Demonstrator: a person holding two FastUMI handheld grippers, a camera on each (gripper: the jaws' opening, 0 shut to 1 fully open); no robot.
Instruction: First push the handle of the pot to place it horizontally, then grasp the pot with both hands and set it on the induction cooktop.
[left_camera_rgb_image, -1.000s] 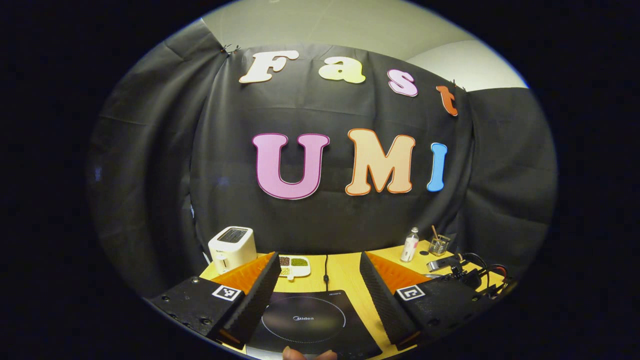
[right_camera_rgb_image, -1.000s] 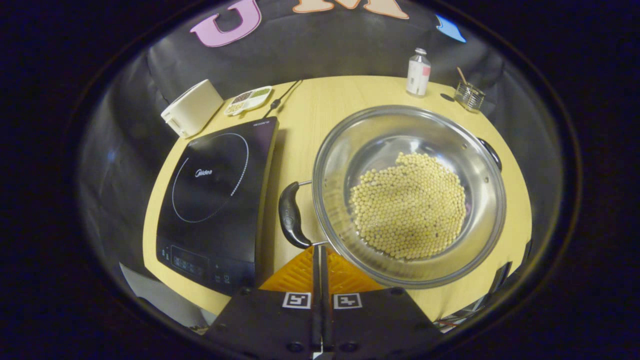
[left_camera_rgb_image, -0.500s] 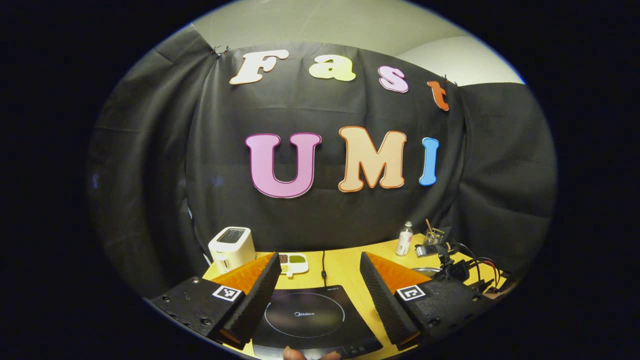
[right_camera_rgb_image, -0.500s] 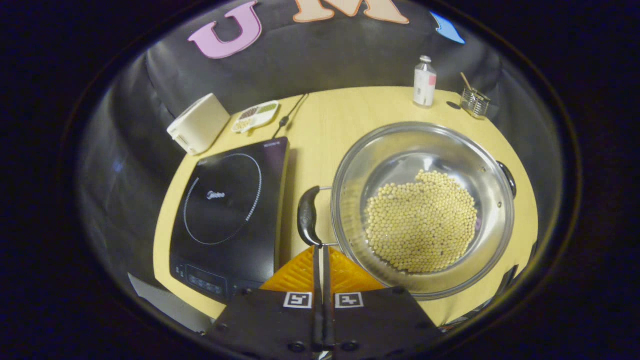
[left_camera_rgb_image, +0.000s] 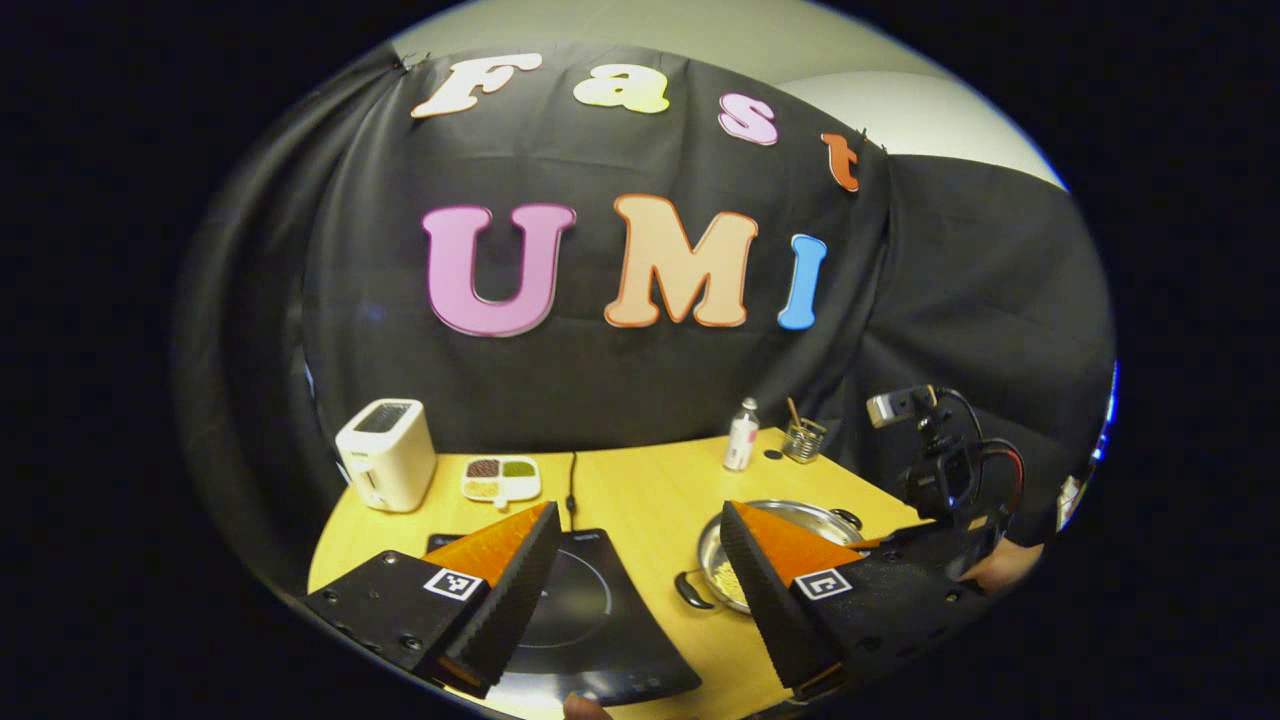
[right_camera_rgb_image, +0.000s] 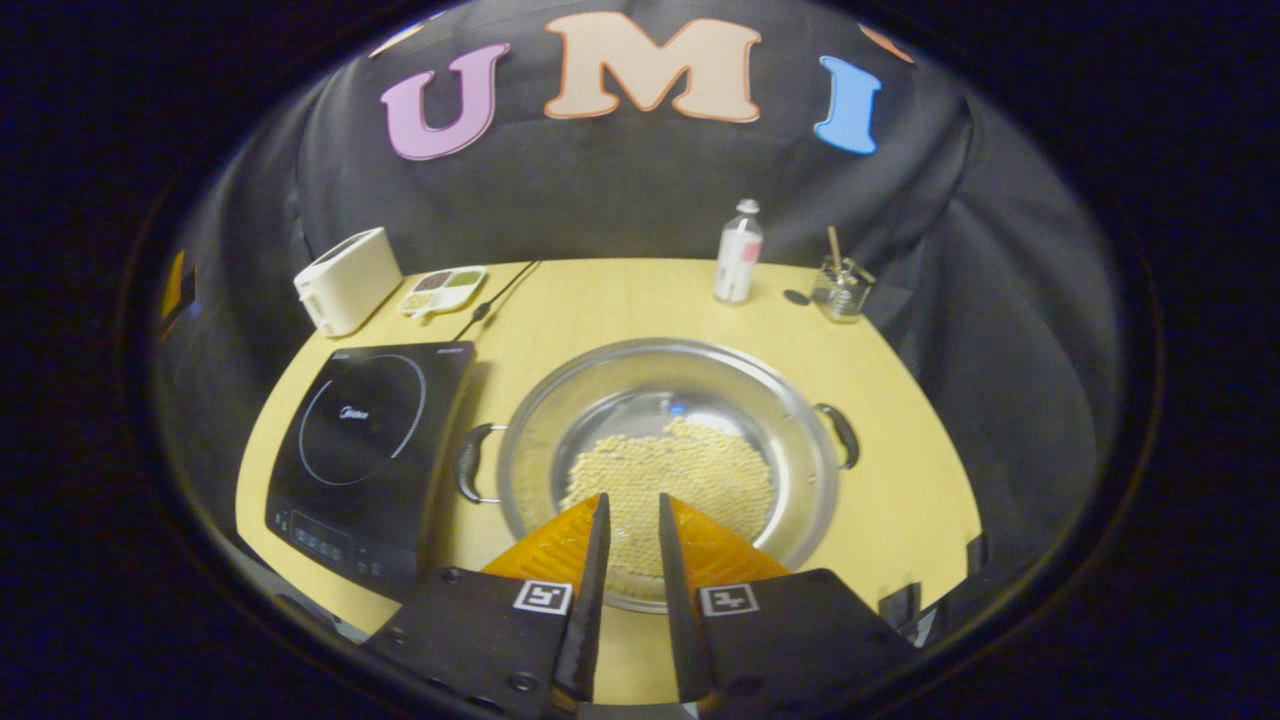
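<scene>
pot (right_camera_rgb_image: 668, 455) is sitting just right of the induction cooktop (right_camera_rgb_image: 360, 440), handles lying level. risk: uneven two-hand lifting tipping the beans (right_camera_rgb_image: 670, 470) out. left gripper (left_camera_rgb_image: 635, 585) jaws spread wide, right gripper (right_camera_rgb_image: 628, 560) jaws slightly apart, both holding nothing. cooktop logo too small to read

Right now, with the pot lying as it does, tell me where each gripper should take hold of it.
Grip the pot by its two loop handles. They lie level on opposite sides: the left handle faces the induction cooktop, the right handle faces away. Probably bring the left gripper in from the cooktop side and the right gripper from the far side.
</scene>
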